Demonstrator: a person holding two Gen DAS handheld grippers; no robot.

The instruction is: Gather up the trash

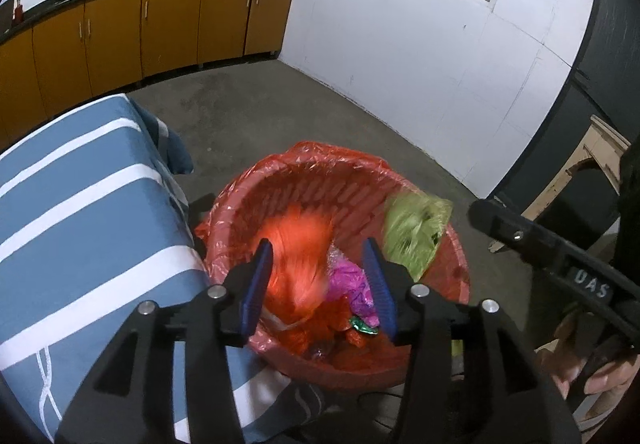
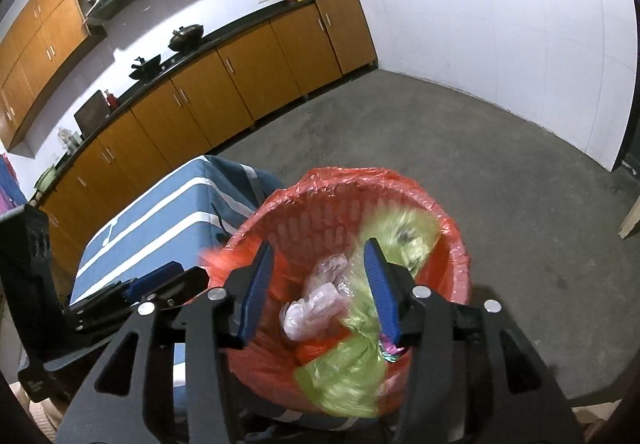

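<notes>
A red basket (image 1: 352, 179) lined with a red plastic bag stands on the floor; it also shows in the right wrist view (image 2: 320, 203). My left gripper (image 1: 318, 256) is open above it, and a blurred orange bag (image 1: 300, 244) hangs in the air between and below its fingers. A blurred green bag (image 1: 416, 228) is over the basket's right side; in the right wrist view the green bag (image 2: 360, 360) lies blurred under my open right gripper (image 2: 320, 256). Pink wrappers (image 1: 348, 280) and a pale clear bag (image 2: 316, 308) lie inside the basket.
A table with a blue and white striped cloth (image 1: 88, 203) stands just left of the basket. Orange cabinets (image 1: 160, 23) with a dark counter line the far wall. A white wall (image 1: 420, 55) is to the right. The floor is grey concrete (image 2: 480, 147).
</notes>
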